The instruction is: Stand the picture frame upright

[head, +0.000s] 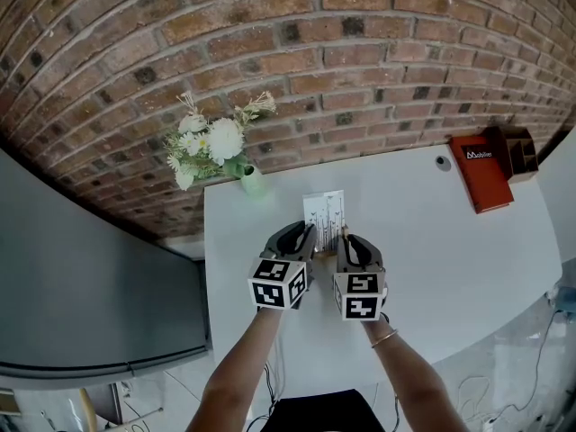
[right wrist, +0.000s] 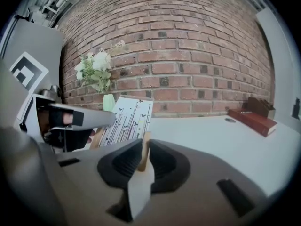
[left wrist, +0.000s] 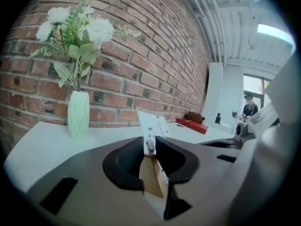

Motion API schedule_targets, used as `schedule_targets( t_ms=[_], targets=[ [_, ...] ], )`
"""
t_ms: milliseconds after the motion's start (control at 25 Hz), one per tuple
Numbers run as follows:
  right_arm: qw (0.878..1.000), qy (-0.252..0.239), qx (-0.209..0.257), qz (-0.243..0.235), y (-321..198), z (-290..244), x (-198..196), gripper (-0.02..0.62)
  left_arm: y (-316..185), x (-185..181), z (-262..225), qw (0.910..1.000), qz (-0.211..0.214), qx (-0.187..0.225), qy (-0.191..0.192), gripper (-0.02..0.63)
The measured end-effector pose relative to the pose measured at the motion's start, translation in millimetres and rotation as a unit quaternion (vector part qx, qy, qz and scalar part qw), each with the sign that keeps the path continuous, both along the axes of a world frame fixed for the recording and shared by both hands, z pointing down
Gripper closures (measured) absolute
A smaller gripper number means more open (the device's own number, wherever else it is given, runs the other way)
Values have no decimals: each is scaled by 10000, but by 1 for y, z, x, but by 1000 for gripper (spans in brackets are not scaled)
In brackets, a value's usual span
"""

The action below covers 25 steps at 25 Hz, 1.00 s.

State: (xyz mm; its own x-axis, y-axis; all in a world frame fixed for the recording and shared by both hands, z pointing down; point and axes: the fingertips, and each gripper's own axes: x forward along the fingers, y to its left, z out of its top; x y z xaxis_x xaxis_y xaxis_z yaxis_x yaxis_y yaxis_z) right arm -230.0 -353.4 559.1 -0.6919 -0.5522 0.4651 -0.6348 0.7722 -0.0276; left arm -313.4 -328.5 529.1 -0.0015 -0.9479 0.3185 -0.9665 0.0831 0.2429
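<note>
The picture frame, a white print with thin lines and butterflies, is tilted up off the white table between both grippers. My left gripper is shut on its left edge; in the left gripper view the print and its brown backing sit pinched between the jaws of the left gripper. My right gripper is shut on the frame's thin wooden back strut. The right gripper view shows the print leaning beyond the right gripper, with the left gripper beside it.
A pale green vase of white flowers stands at the table's back left corner, close behind the frame. A red book and a brown holder lie at the back right. A brick wall runs behind.
</note>
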Motion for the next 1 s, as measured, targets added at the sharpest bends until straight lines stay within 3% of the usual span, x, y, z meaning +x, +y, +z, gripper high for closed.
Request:
schedule_targets(
  t_ms=[360,1000],
  targets=[
    [9996,137,165,-162,11,0,3,541,10,3,6,9999,-11,-49,-116,540],
    [9989,329,-131,-314,26,10,19,541,34,23,7,9993,-287,-199,-158,554]
  ],
)
